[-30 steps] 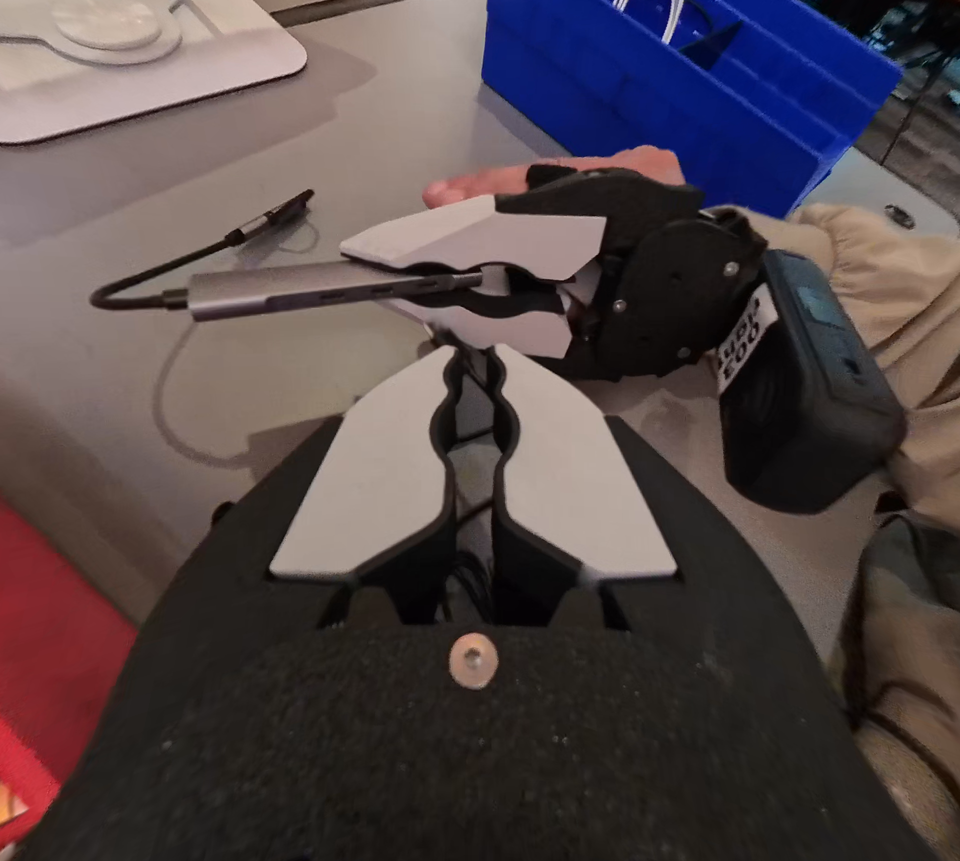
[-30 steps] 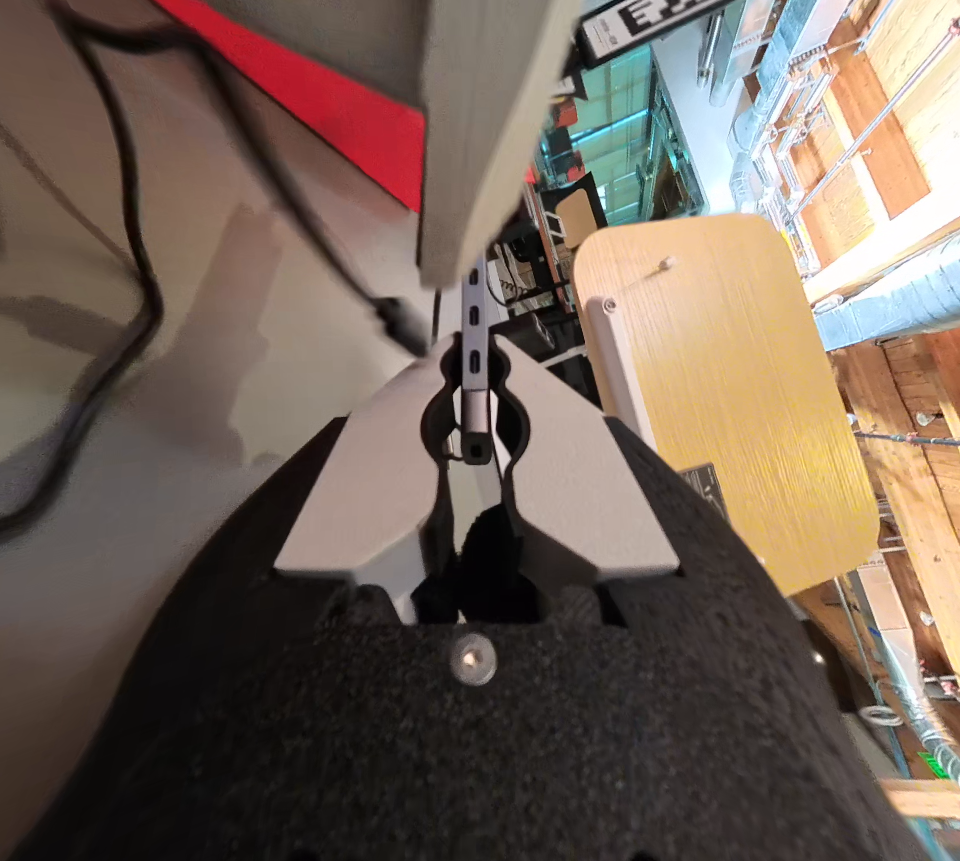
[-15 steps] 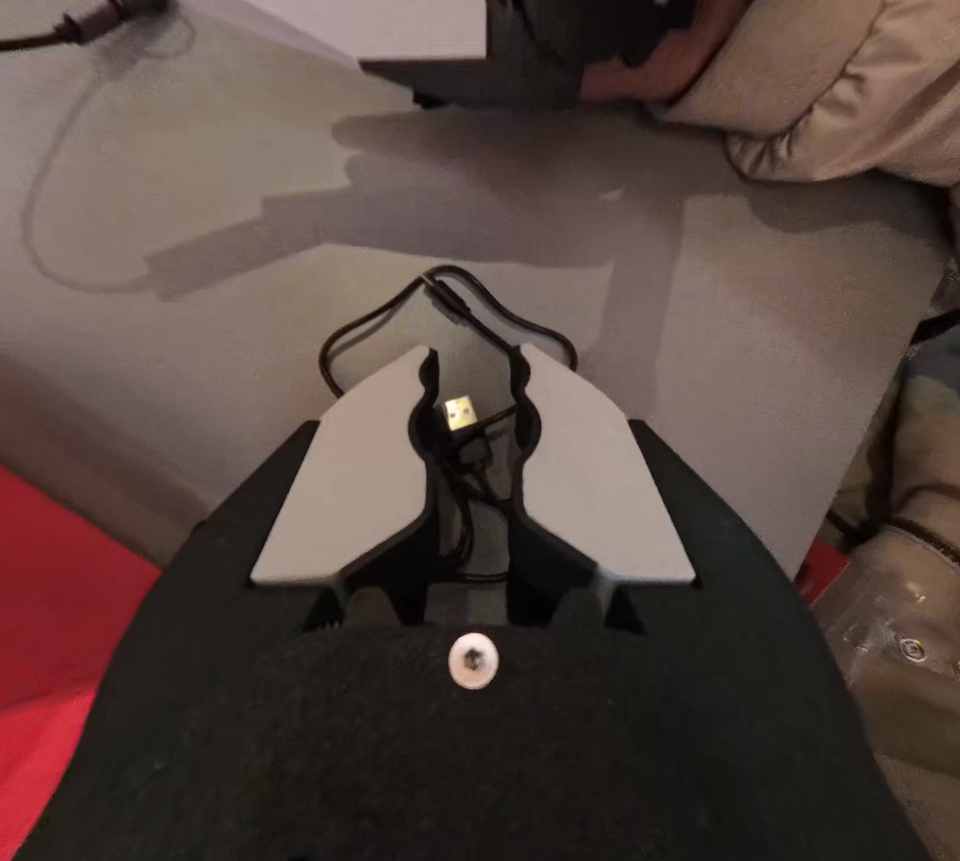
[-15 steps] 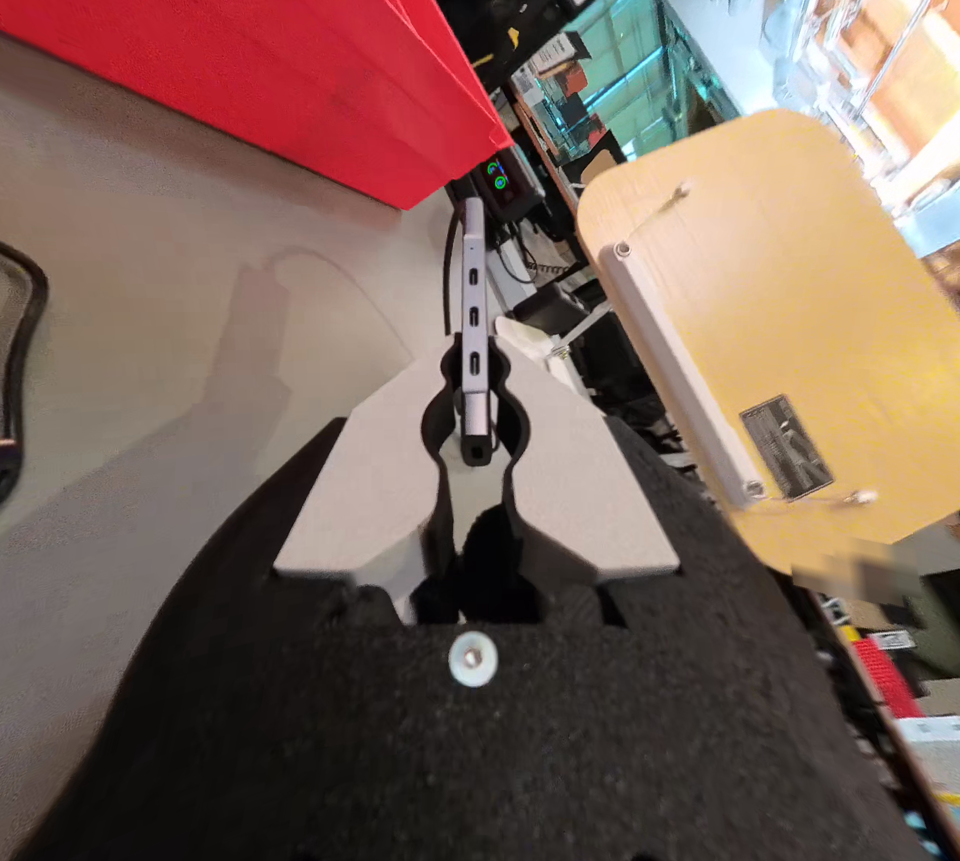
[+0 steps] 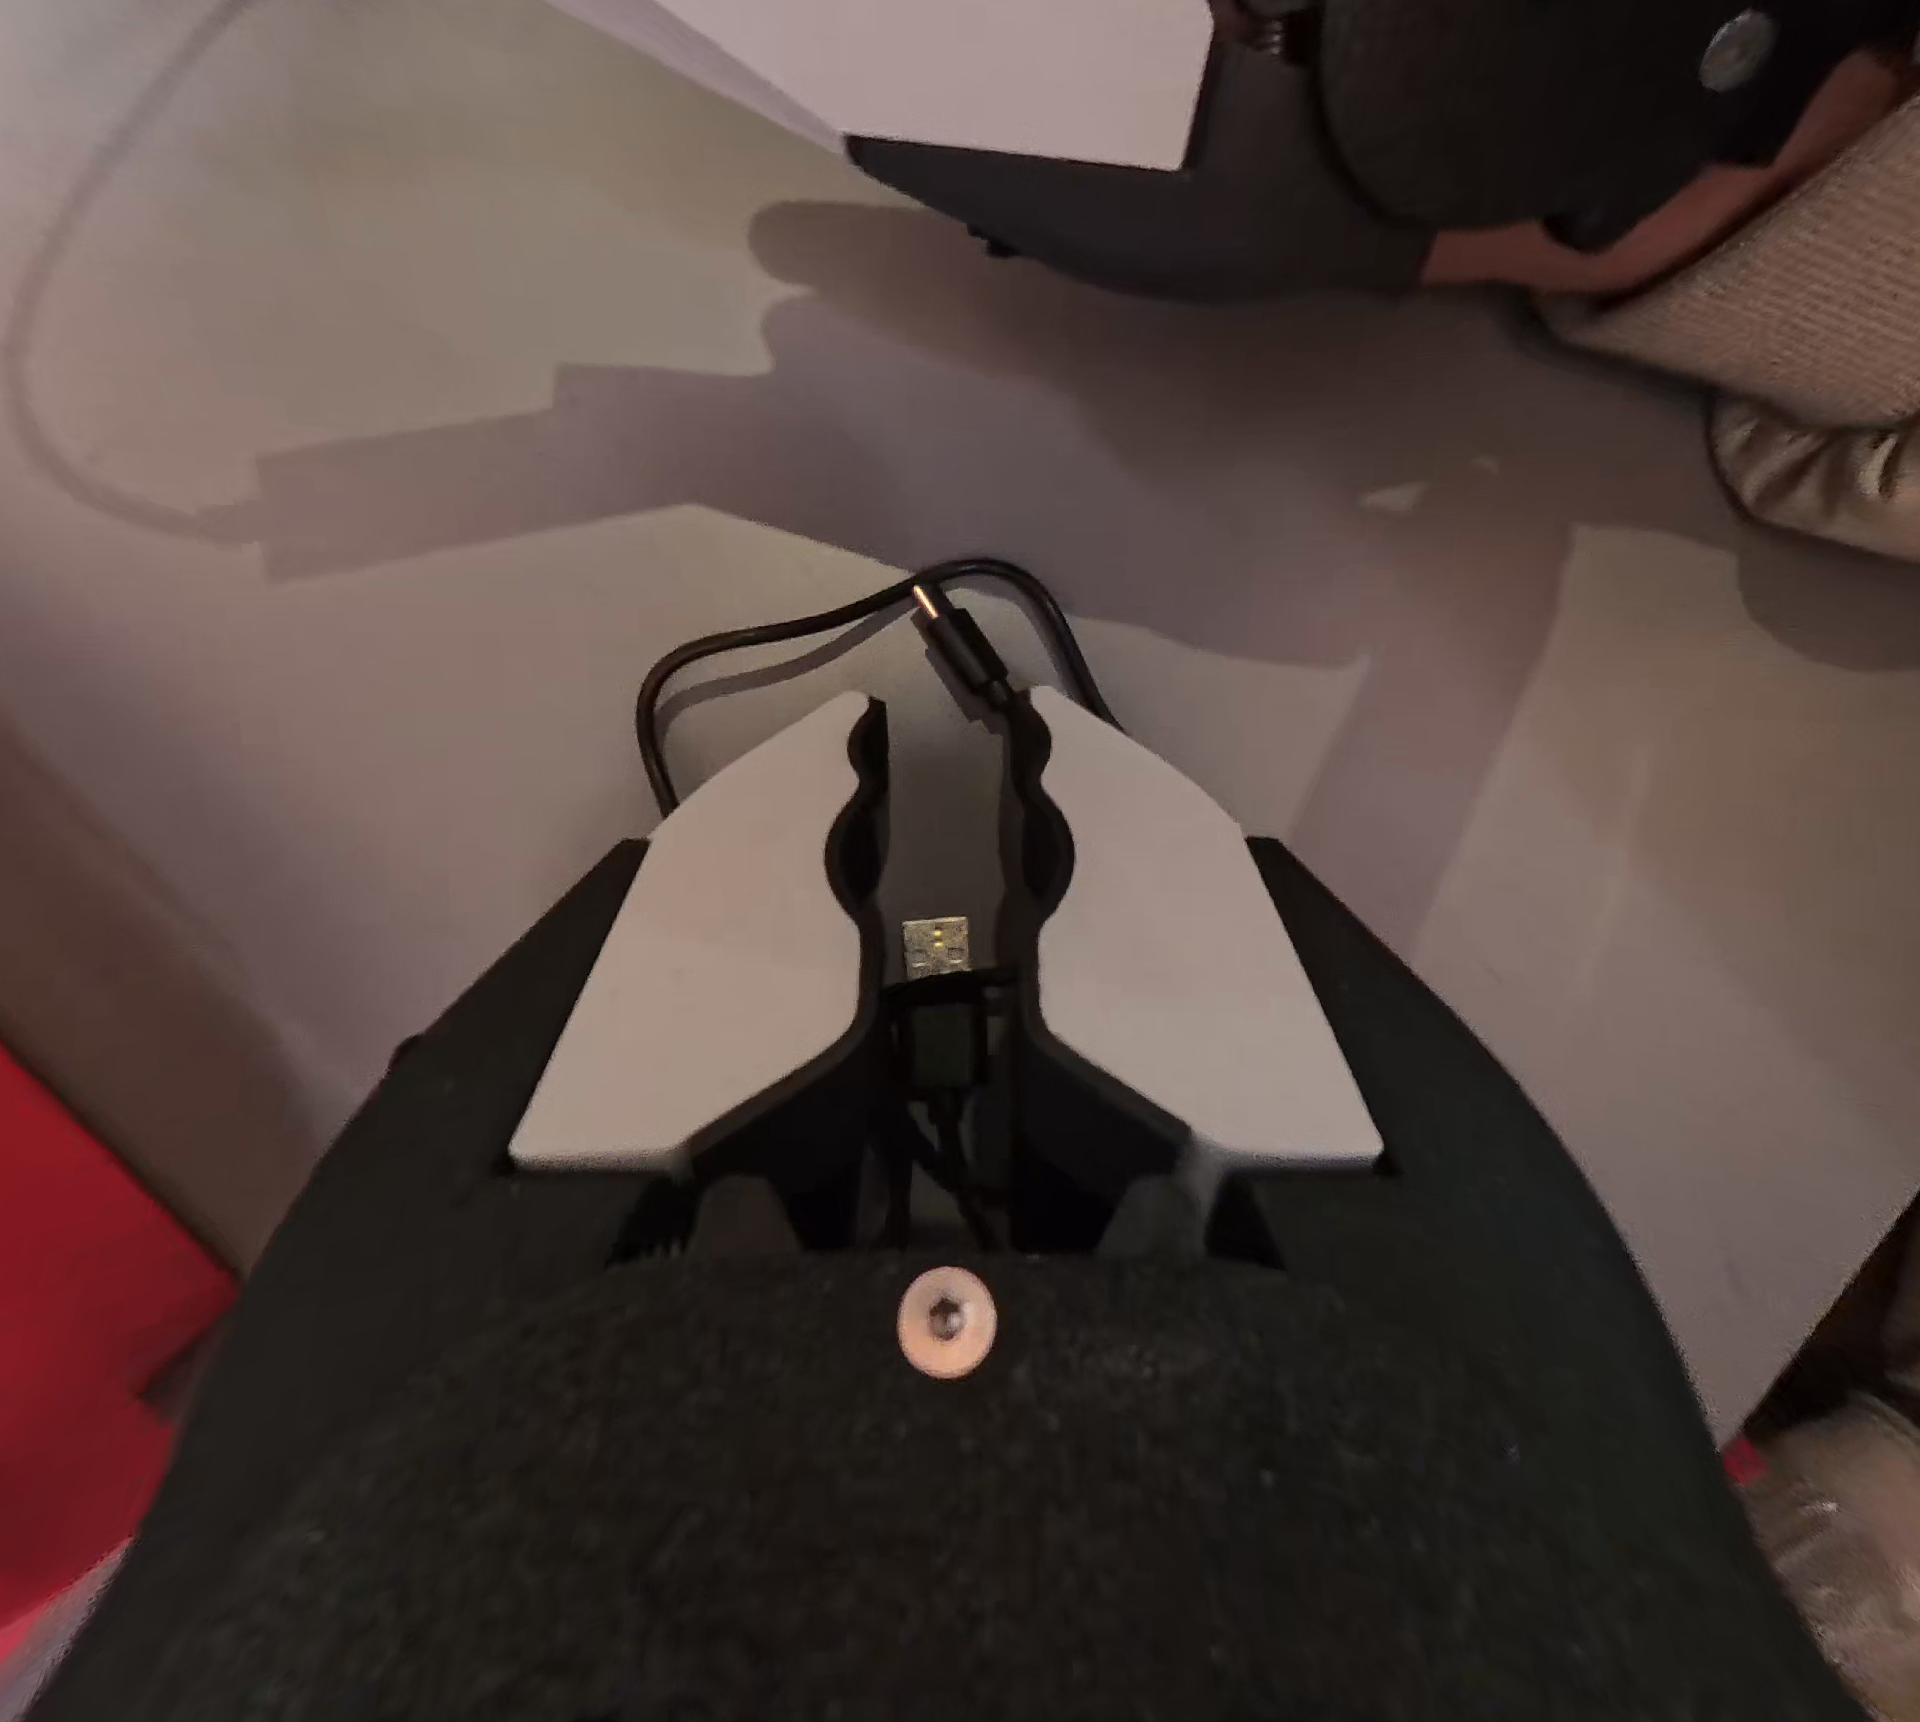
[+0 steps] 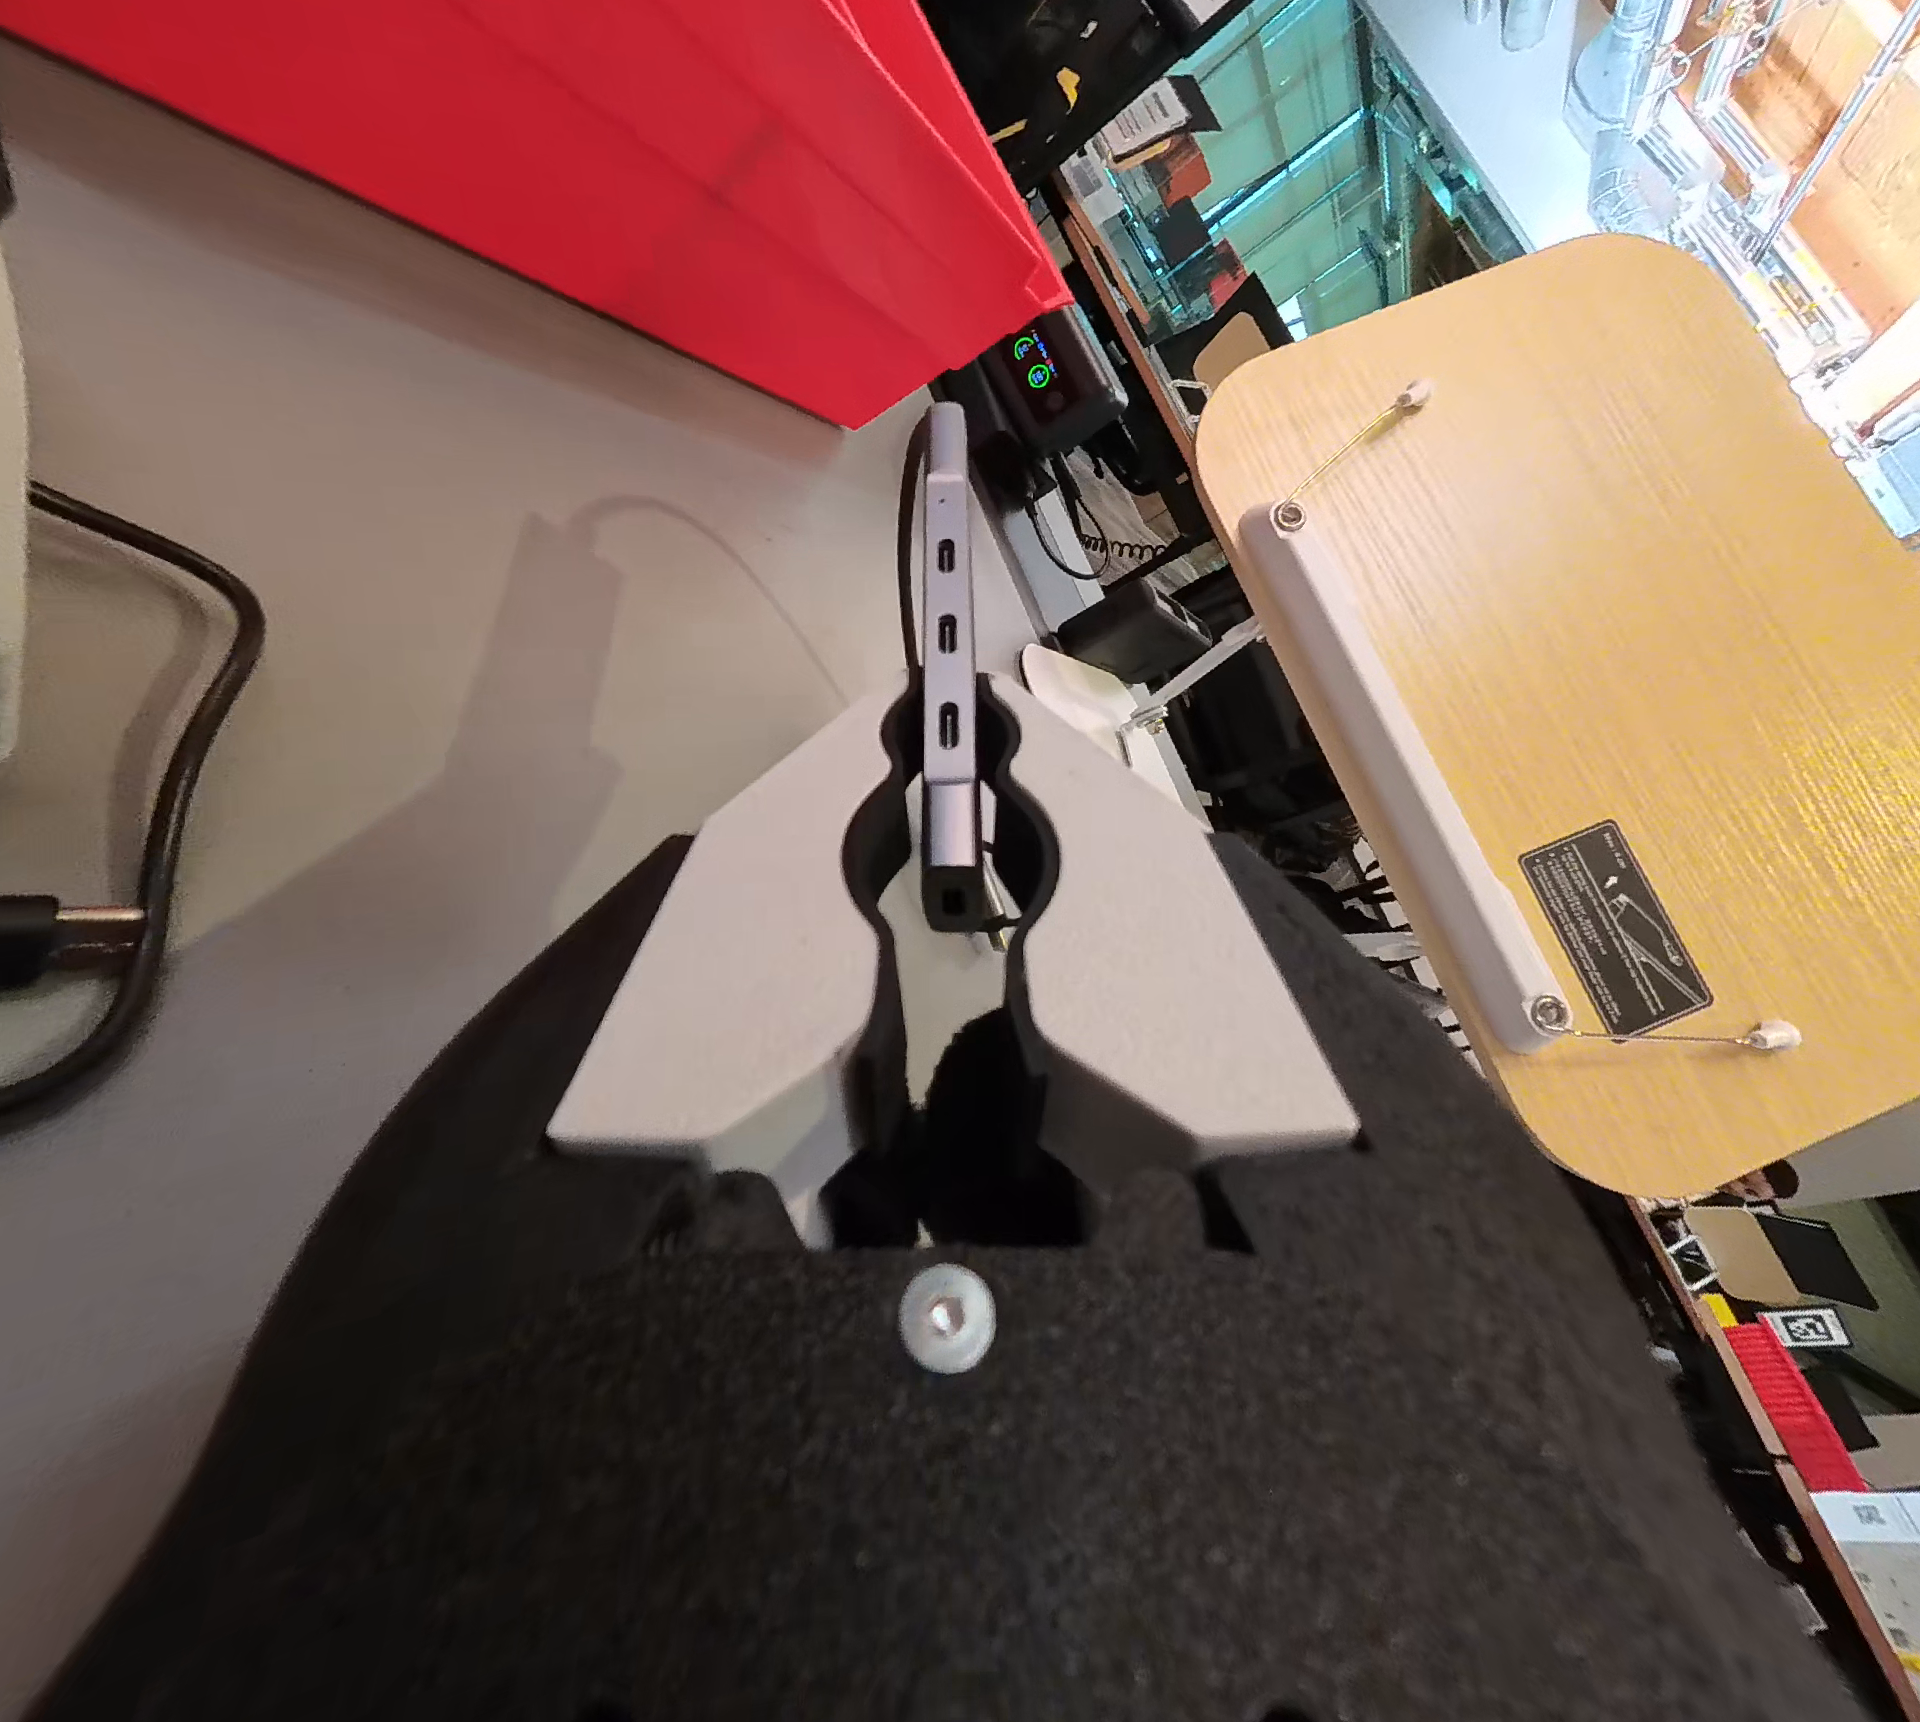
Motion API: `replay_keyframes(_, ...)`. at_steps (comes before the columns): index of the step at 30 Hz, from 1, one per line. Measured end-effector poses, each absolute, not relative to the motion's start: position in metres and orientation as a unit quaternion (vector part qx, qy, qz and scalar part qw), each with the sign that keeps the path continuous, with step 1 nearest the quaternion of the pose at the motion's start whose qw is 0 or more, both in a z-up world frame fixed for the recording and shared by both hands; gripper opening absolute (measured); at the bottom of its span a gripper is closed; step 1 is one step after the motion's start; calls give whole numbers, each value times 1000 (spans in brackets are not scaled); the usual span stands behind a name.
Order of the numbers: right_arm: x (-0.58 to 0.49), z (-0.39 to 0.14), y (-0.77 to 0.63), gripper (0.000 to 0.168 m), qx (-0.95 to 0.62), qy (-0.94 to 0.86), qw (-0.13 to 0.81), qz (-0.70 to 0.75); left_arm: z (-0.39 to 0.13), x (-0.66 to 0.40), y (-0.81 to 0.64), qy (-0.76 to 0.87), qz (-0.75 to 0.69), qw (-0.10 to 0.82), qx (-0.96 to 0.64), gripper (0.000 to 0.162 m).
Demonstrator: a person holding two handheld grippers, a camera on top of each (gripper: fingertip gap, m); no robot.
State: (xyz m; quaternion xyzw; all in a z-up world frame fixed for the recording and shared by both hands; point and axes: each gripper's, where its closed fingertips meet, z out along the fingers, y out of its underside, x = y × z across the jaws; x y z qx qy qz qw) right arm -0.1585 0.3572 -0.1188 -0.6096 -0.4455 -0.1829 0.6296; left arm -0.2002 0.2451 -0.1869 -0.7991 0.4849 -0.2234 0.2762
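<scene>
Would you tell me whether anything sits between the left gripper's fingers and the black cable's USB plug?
Nothing visible does: the USB plug shows in the open gap of the left gripper, unobstructed.

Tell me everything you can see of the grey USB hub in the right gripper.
The USB hub is a slim bar, silver-grey and metal-looking, with three small oval ports along its visible edge and a black end cap. The right gripper is shut on its capped end, so it points straight out above the grey table. A dark cable leaves its far end.
</scene>
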Motion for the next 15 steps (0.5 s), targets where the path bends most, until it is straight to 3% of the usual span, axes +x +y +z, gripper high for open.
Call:
replay_keyframes(7,-159,-119,356,7,-608,-448,630,-182,-179,-194,225,497,-253,274,-784,29)
replay_keyframes(11,-159,-121,355,8,-608,-452,628,-181,-192,-200,213,551,-199,270,-765,29)
replay_keyframes(15,-160,-122,355,8,-609,-453,626,-179,-194,-200,209,565,-196,283,-750,18)
